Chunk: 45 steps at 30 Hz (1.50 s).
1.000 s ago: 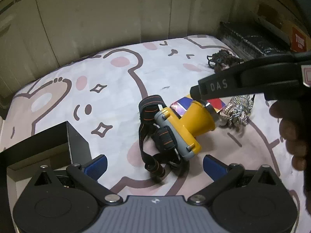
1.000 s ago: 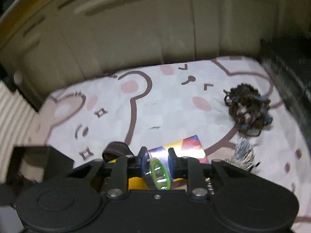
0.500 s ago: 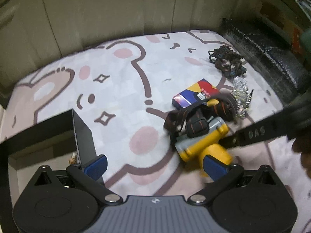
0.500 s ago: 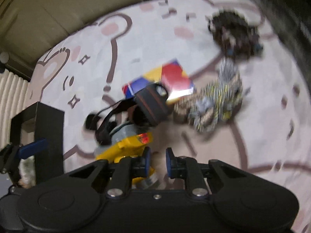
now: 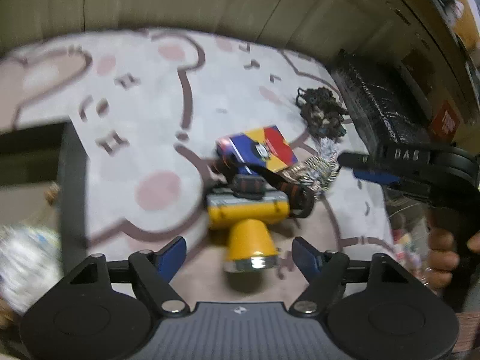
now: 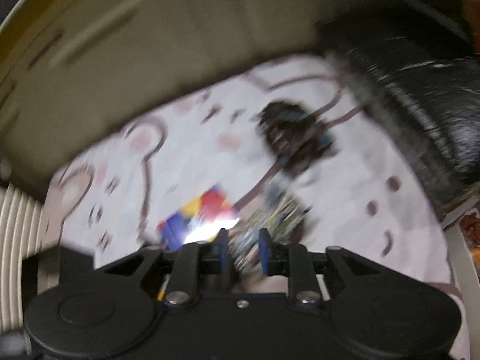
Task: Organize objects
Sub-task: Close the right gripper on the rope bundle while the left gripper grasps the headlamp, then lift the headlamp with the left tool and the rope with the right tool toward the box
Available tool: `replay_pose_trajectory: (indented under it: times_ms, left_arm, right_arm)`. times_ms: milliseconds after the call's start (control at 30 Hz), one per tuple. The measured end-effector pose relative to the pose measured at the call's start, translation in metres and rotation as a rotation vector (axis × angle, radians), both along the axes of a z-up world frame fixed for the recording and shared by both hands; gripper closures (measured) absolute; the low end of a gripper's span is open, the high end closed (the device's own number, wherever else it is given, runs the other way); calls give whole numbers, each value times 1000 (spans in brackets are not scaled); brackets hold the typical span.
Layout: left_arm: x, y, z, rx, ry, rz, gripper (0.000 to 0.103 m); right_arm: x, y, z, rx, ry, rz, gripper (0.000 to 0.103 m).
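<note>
A pale bedsheet (image 5: 144, 111) printed with cartoon bears in brown outline and pink patches covers the whole surface, and along its far right edge lies a long dark, glossy bundle (image 5: 387, 111). At the left edge stands an open black box (image 5: 70, 180) with some blurred, shiny stuff inside that I can't identify. Near the middle of the sheet sits the yellow headlamp (image 5: 250, 225), lens pointing back toward the left gripper (image 5: 240, 252), its black-and-orange strap (image 5: 270, 183) bunched up behind the grey battery case. The left gripper's blue-padded fingers (image 5: 172, 253) are spread wide to either side of the lamp's lens cone, not touching it. Just behind the strap lies a flat colourful box (image 5: 258, 148) in blue, yellow and red, and beside that a tangle of pale striped cord (image 5: 321, 168), with a darker knotted clump (image 5: 322, 114) further back. The right gripper (image 6: 243, 250) is off to the right, clear of the lamp, its fingers drawn close with only a narrow gap; the striped cord shows through that gap, but the view is too smeared to say whether anything is pinched.
</note>
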<state>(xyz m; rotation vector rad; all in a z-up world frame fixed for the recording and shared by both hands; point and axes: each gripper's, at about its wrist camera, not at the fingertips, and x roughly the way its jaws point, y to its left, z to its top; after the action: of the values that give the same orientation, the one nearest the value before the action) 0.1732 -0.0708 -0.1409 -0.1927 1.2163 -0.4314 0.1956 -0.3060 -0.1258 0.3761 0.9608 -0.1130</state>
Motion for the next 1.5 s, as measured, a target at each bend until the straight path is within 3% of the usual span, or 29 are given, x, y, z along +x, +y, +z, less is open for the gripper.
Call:
replay_pose_trajectory:
  times_ms: [133, 300, 400, 567, 767, 833, 900, 1000, 1167, 1500]
  left_arm:
    - [3, -14, -12, 23, 32, 7, 29]
    - [11, -26, -28, 40, 49, 10, 32]
    - [15, -30, -38, 43, 73, 15, 39]
    - [19, -32, -44, 50, 78, -25, 53]
    - [16, -26, -42, 49, 90, -61, 54]
    - [13, -23, -40, 59, 96, -71, 54]
    - [10, -20, -38, 71, 99, -80, 54]
    - [6, -15, -35, 102, 97, -97, 54]
    - [-1, -14, -38, 135, 121, -123, 54]
    - [5, -16, -44, 135, 133, 6, 55]
  right_arm:
    - [9, -14, -15, -9, 7, -39, 59]
    - [17, -25, -32, 28, 19, -96, 32]
    - [21, -27, -41, 52, 16, -131, 28]
    - [29, -22, -47, 33, -20, -118, 32]
    - [39, -15, -67, 60, 105, -99, 37]
    - [38, -14, -67, 64, 106, -103, 37]
    - [37, -15, -66, 101, 110, -107, 54]
    - [34, -17, -64, 151, 139, -106, 59]
    - [27, -11, -59, 113, 209, -28, 61]
    - [5, -3, -40, -25, 233, 114, 63]
